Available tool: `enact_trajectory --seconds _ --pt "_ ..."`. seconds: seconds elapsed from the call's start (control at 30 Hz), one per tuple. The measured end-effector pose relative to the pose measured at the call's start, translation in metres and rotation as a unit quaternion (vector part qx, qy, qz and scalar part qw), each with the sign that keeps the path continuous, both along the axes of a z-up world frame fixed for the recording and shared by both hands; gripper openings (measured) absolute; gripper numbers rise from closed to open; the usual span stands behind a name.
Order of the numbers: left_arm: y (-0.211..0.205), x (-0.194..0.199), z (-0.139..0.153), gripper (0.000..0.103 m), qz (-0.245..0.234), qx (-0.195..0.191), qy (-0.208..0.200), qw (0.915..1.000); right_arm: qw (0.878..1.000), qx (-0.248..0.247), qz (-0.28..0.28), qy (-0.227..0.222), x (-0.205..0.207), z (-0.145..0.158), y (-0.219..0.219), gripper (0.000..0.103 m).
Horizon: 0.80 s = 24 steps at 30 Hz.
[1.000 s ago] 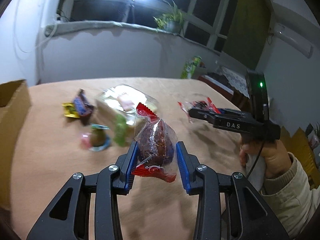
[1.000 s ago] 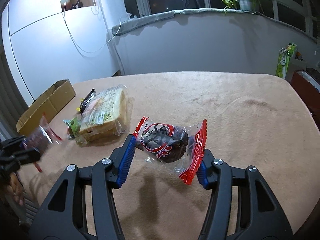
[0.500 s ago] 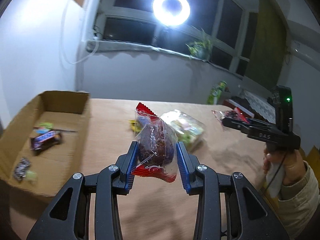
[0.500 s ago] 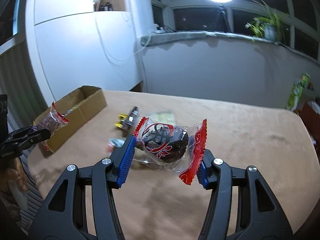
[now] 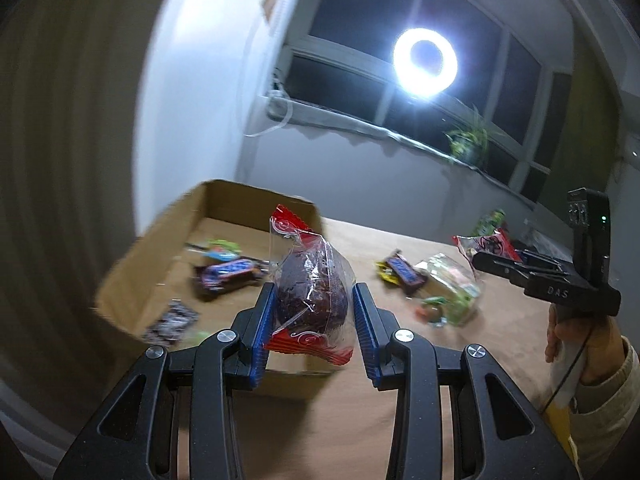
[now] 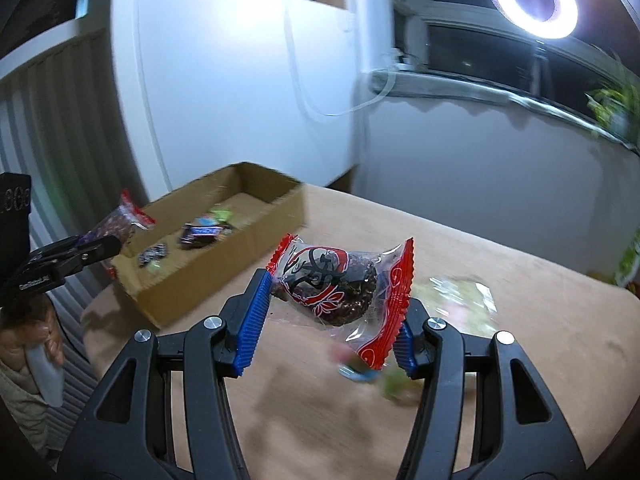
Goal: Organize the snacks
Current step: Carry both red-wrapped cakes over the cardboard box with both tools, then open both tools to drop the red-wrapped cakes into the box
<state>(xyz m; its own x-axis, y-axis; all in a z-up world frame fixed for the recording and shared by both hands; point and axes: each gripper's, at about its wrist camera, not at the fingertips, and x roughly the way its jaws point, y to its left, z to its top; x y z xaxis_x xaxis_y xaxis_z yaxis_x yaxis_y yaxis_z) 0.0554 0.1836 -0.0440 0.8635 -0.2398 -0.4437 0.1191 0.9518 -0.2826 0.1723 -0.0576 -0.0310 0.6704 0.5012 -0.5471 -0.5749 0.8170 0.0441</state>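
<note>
1. Two wrapped cakes, one clamped in each: left tongs [image 5: 314, 312] hold left cake [image 5: 310, 288], right tongs [image 6: 328, 312] hold right cake [image 6: 336, 280].
2. Since a second ago both swung from the counter [image 6: 540, 320] centre toward the box [image 5: 132, 264], mid-left of frame; drop likely next.
3. Box holds about four snacks; roughly four loose on the counter, blurred.

The left gripper [image 5: 314, 312] is showing black plastic arms with long cut-out slots, silver screw heads at the joints, and ribbed blue pads [image 5: 365, 334] lining its jaws. The right gripper [image 6: 328, 316] is looking the same: black frame, silver screws, ribbed blue pads [image 6: 252, 320]. Seen from the left wrist camera, its black body is carrying white "DAS" lettering and a small green light glowing on an upright block. The right hand [image 5: 580, 340] is showing bare skin, a cream knitted sleeve cuff and a thin black cable.
</note>
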Motion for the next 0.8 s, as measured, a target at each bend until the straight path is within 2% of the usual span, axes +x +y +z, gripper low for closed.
enact_trajectory --seconds 0.2,0.5,0.57,0.6,0.63,0.67,0.77,0.8 --pt "0.028 0.007 -0.008 0.036 0.031 -0.004 0.007 0.9995 0.998 -0.009 0.062 -0.007 0.004 0.003 0.067 0.057" --pt "0.034 0.023 -0.023 0.036 0.025 -0.009 0.026 0.9993 0.992 -0.015 0.126 -0.02 0.019 0.005 0.154 0.058" --pt "0.034 0.025 -0.023 0.037 0.023 -0.008 0.027 0.9994 0.992 -0.02 0.123 -0.024 0.026 -0.001 0.167 0.066" --pt "0.034 0.025 -0.023 0.038 0.022 -0.005 0.028 0.9994 0.992 -0.026 0.122 -0.019 0.031 -0.006 0.172 0.077" --pt "0.033 0.024 -0.022 0.039 0.019 -0.001 0.03 0.9994 0.992 -0.029 0.118 -0.014 0.033 -0.009 0.173 0.078" --pt "0.032 0.023 -0.022 0.045 0.017 0.002 0.031 0.9994 0.993 -0.023 0.113 -0.015 0.032 -0.009 0.169 0.078" --pt "0.03 0.02 -0.018 0.076 0.021 0.011 0.033 0.9992 0.995 -0.016 0.094 -0.031 0.02 -0.007 0.15 0.079" --pt "0.03 0.017 -0.016 0.077 0.024 0.015 0.029 0.9992 0.995 -0.019 0.088 -0.036 0.017 -0.006 0.146 0.08"
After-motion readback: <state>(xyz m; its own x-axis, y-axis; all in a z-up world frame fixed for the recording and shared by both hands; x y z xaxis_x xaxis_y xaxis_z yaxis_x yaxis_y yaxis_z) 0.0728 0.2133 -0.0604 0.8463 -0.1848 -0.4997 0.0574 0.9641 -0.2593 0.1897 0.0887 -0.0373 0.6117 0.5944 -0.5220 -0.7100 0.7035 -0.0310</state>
